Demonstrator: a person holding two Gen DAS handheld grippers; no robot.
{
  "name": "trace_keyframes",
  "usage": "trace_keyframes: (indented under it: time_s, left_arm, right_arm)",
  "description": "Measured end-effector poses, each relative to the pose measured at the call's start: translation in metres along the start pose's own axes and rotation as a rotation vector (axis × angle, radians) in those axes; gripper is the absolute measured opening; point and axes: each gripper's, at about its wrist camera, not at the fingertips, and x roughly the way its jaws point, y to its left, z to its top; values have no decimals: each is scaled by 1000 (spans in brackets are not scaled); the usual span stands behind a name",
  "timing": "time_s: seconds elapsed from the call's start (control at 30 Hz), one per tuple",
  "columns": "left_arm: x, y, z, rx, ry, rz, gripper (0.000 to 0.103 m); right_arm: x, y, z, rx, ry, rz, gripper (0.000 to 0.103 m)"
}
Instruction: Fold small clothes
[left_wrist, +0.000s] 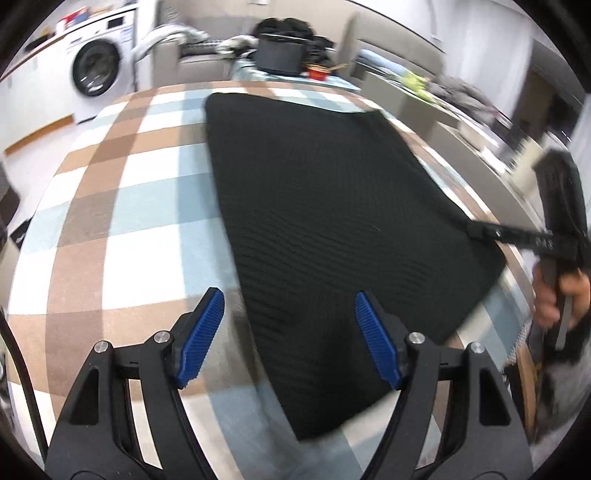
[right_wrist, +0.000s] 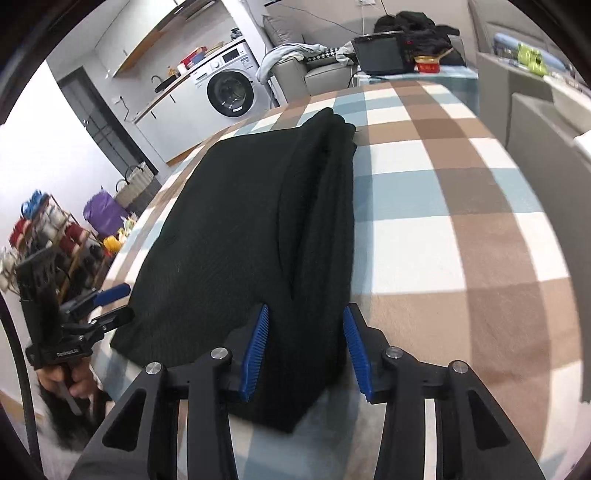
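Note:
A black ribbed knit garment (left_wrist: 332, 206) lies flat on the checked brown, blue and white cloth (left_wrist: 122, 206) that covers the table. In the right wrist view the garment (right_wrist: 229, 229) shows a folded-over layer along its right side. My left gripper (left_wrist: 288, 295) is open just above the garment's near left edge, and nothing is pinched between its blue pads. My right gripper (right_wrist: 306, 310) is open, and the garment's near folded corner lies between its pads without being squeezed. Each gripper also shows in the other's view: the right gripper (left_wrist: 480, 230) at the garment's right edge, the left gripper (right_wrist: 118, 302) at its left corner.
A washing machine (right_wrist: 227, 92) stands against the far wall. Behind the table, a second surface carries a black box (left_wrist: 280, 55) and a red bowl (left_wrist: 318, 73). Grey sofa pieces (right_wrist: 546, 147) flank the right side. A shelf of oddments (right_wrist: 44, 229) stands at the left.

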Motion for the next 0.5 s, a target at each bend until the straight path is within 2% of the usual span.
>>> trace_keyframes:
  time_s: [0.07,0.1,0.13,0.2,0.23,0.3,0.5]
  left_arm:
    - [7,4,5,-17,13,1,71]
    - [10,5,8,-20,19,-8,63]
    - [13,5,9,-22,23,-18,48]
    - [19,5,11,-17,28,-19,33]
    - [20,5,12,-14,21,-24,25]
    - [24,7,15,-18,17,-38,21]
    - [39,24,42,-41,-8,-6,20]
  right_arm:
    - [8,0,5,3,10,2,43]
    - [12,0,6,1,17,1,42]
    - [14,1,7,-7,18,3,41]
    - [16,4,9,-21,19,19,26]
    - [17,6,9,-25,17,18,25]
    - [20,10,11,-40,14,14,21]
    - [38,14,30,-15,-18,-3,20]
